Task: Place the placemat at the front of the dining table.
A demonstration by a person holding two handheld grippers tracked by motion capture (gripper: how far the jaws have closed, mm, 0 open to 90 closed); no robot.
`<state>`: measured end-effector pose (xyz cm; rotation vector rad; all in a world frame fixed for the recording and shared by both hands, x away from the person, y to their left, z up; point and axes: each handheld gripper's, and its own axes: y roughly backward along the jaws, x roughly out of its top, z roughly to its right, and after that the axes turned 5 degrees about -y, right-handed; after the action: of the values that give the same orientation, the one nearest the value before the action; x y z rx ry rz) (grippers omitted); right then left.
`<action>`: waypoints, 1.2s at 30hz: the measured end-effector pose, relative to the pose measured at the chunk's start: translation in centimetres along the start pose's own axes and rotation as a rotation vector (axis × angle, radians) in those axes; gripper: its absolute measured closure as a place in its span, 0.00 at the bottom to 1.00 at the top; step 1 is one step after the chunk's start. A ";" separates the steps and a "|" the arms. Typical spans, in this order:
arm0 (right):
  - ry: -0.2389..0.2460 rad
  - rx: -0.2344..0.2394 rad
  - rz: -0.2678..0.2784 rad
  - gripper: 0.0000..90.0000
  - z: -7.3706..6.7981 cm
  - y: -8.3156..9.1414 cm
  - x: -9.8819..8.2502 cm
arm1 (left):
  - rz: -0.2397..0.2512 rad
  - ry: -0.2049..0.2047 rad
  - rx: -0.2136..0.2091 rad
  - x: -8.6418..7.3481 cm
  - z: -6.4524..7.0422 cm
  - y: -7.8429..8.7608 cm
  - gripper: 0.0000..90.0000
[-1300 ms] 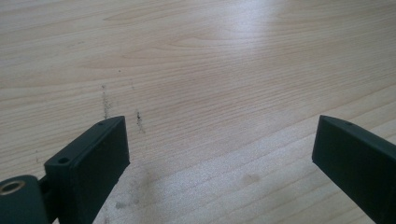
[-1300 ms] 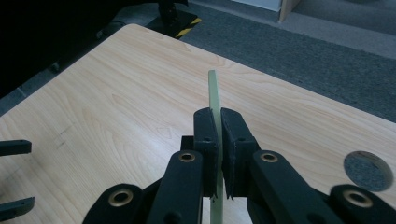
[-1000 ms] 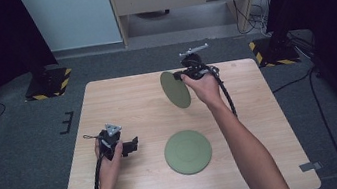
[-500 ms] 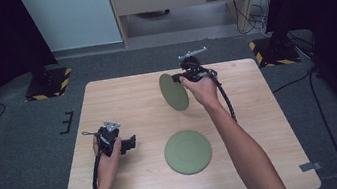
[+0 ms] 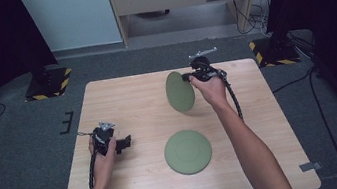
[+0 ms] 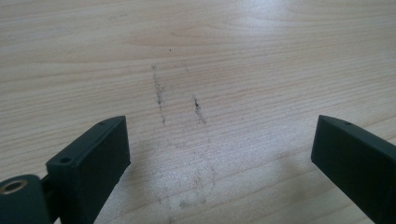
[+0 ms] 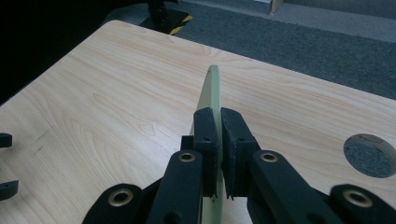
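Clamped in the right gripper (image 5: 185, 78), a green plate (image 5: 179, 92) is held on edge near the table's (image 5: 122, 101) far edge. A second plate (image 5: 188, 151) lies flat near the front edge. The left gripper (image 5: 126, 143) is held open at the left edge.

Your right gripper (image 5: 189, 76) holds one green plate (image 5: 179, 91) on edge near the table's (image 5: 121, 96) far edge; another green plate (image 5: 188, 151) lies flat near its front edge

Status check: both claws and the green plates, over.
Right claw shut on green plate, held on edge above the table. Left claw open, nothing in it, low over the wood. Second green plate lies flat near the front, nothing in the way.
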<state>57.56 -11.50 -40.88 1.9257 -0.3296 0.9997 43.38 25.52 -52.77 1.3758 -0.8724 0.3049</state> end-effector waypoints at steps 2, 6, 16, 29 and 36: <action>-0.002 -0.004 -0.001 0.95 0.2 0.0 -0.1 | -0.004 -0.004 0.002 -0.1 0.0 -0.1 0.04; -0.016 -0.016 -0.001 0.95 0.9 0.1 -0.4 | -0.001 -0.005 0.006 -0.1 -0.1 -0.2 0.04; -0.022 -0.040 -0.005 0.95 1.9 0.2 -0.8 | -0.018 -0.007 0.008 -0.2 -0.2 -0.5 0.04; -0.053 -0.058 -0.015 0.95 3.8 0.1 -2.1 | -0.007 0.000 0.019 -0.2 -0.2 -0.8 0.02; -0.067 -0.064 -0.021 0.95 4.7 0.2 -2.8 | -0.005 0.001 0.023 -0.2 -0.2 -0.9 0.01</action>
<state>58.09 -15.85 -44.06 1.9044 -0.3744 0.9018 43.88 25.57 -53.57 1.3992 -0.8674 0.3130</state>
